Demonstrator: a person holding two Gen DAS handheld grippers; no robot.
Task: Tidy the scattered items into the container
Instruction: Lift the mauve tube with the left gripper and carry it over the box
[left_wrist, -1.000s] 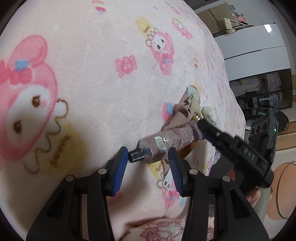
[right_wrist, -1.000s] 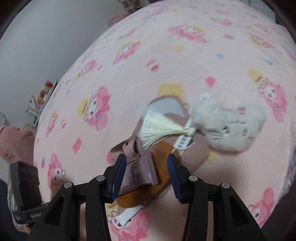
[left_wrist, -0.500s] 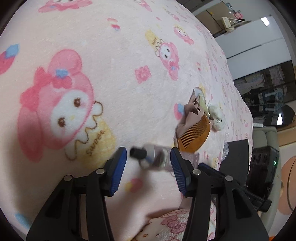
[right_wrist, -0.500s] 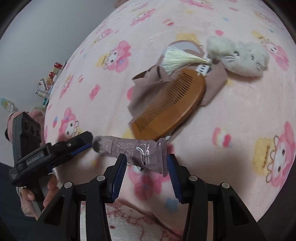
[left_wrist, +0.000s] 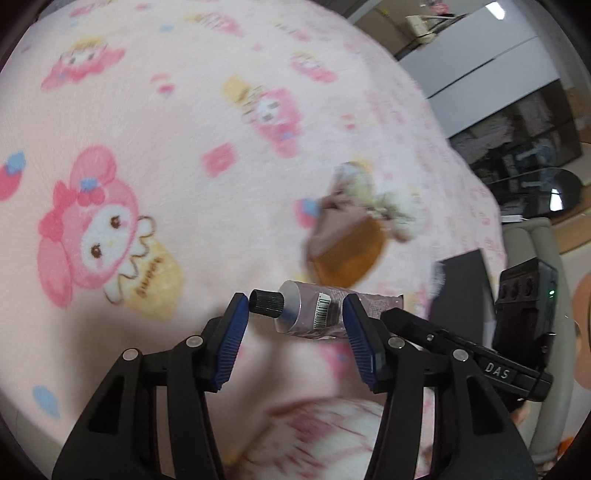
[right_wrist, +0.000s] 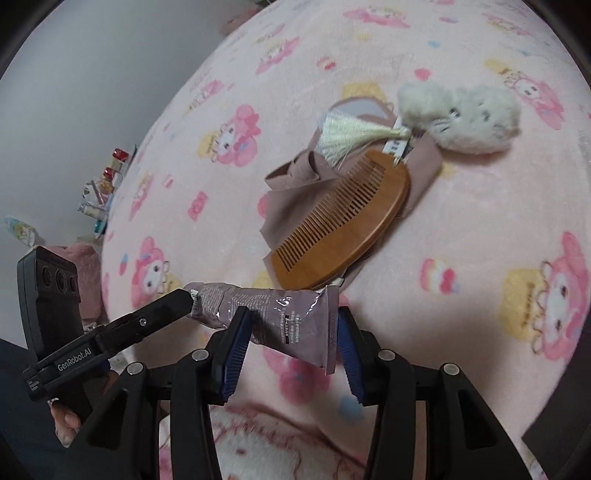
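A mauve cream tube (left_wrist: 317, 314) with a black cap hangs above the pink blanket (left_wrist: 184, 129), spanning both grippers. My left gripper (left_wrist: 294, 301) holds the cap end: the cap meets the left pad, the body meets the right pad. My right gripper (right_wrist: 291, 314) is shut on the crimped end of the tube (right_wrist: 273, 314). One finger (right_wrist: 166, 308) of the left gripper covers the cap there. Farther off lies a mauve fabric pouch (right_wrist: 295, 177) with a wooden comb (right_wrist: 343, 229) and a cream tassel (right_wrist: 347, 133) on it, and a fluffy white plush (right_wrist: 461, 118) beside it.
The blanket with cartoon prints covers a bed. A dark flat object (left_wrist: 461, 295) sits at its right edge, with cabinets (left_wrist: 517, 140) beyond. A grey wall and small clutter (right_wrist: 99, 192) lie to the left. A person's hand (right_wrist: 66, 417) grips the left tool.
The tube has come away from the pouch and comb and now hangs clear of the blanket. Both grippers have drawn back toward the near side, the left one rising. The comb lies uncovered.
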